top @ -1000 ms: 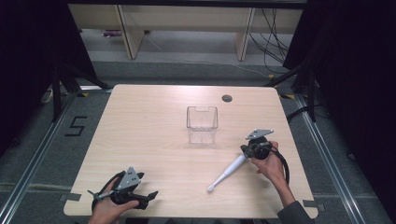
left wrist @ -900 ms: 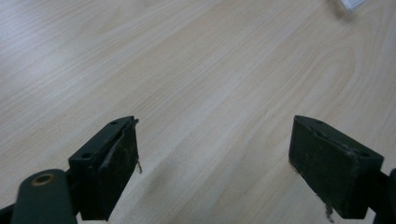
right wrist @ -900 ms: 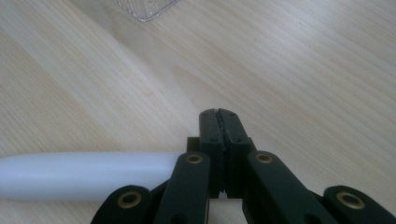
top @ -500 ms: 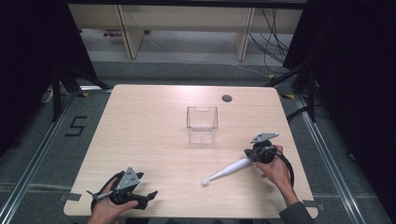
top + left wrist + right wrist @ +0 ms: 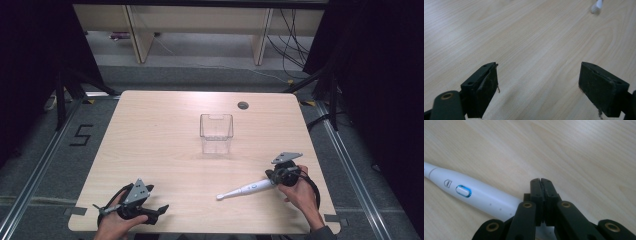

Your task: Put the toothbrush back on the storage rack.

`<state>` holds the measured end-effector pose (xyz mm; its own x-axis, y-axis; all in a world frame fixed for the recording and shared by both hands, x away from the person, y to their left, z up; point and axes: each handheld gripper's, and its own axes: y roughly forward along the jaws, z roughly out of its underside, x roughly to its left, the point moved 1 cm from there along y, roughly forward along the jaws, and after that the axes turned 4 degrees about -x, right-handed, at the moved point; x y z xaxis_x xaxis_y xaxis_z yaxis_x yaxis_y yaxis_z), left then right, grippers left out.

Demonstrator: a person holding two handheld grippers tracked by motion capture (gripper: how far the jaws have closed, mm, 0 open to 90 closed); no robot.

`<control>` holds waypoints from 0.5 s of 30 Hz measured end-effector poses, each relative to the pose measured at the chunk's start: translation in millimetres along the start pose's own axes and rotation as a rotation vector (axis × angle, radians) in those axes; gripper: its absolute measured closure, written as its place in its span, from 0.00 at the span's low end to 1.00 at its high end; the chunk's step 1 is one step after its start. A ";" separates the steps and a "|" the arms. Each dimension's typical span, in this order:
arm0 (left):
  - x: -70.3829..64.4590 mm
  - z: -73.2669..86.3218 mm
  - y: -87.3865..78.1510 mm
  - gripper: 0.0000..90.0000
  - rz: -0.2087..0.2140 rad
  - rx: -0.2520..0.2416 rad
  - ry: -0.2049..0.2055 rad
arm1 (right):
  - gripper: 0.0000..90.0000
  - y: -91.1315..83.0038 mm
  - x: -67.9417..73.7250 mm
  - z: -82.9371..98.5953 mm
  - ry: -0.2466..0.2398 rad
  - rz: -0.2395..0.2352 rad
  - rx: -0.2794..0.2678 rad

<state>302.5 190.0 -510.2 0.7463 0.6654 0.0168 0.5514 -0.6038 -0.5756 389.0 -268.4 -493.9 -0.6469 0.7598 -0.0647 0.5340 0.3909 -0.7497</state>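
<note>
A white electric toothbrush with a blue-ringed button (image 5: 246, 189) lies flat on the pale wood-grain worktop (image 5: 165, 130), near the right front corner, its brush head pointing toward the left and its thick handle end at the right gripper (image 5: 283, 175). In the right gripper view the two black fingers (image 5: 535, 195) are pressed together with no gap, and the toothbrush handle (image 5: 474, 195) runs beside and under them rather than between them — so the right gripper is closed on nothing, resting against the butt of the handle.

The left gripper (image 5: 150, 212) sits at the front left of the worktop, well apart from the toothbrush. Its fingers (image 5: 484, 87) are spread wide over bare wood, holding nothing; the brush head (image 5: 597, 7) shows far off at the top edge of that view.

A clear square plastic cup (image 5: 216, 132) stands upright near the middle of the worktop, apart from everything else.

The toothbrush looks rigid, smooth and fairly light, with most of its weight likely in the handle. Its glossy round body could roll or slip — the best hold is probably across the thick handle, near the button, not on the thin neck.
</note>
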 end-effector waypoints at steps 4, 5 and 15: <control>-0.4 -0.2 0.2 0.17 0.000 -0.002 -0.001 | 0.98 -7.3 3.4 8.5 0.003 -0.002 -0.006; -0.2 -0.5 0.1 0.17 -0.008 0.009 0.001 | 0.98 -8.6 6.0 10.6 0.015 -0.006 -0.004; -0.9 -0.8 -0.1 0.17 0.000 0.006 -0.005 | 0.97 -22.8 19.6 26.1 0.025 -0.026 0.020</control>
<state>302.0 189.1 -509.5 0.7444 0.6676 0.0129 0.5492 -0.6012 -0.5804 350.0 -276.0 -495.3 -0.6463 0.7625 -0.0283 0.5061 0.4005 -0.7639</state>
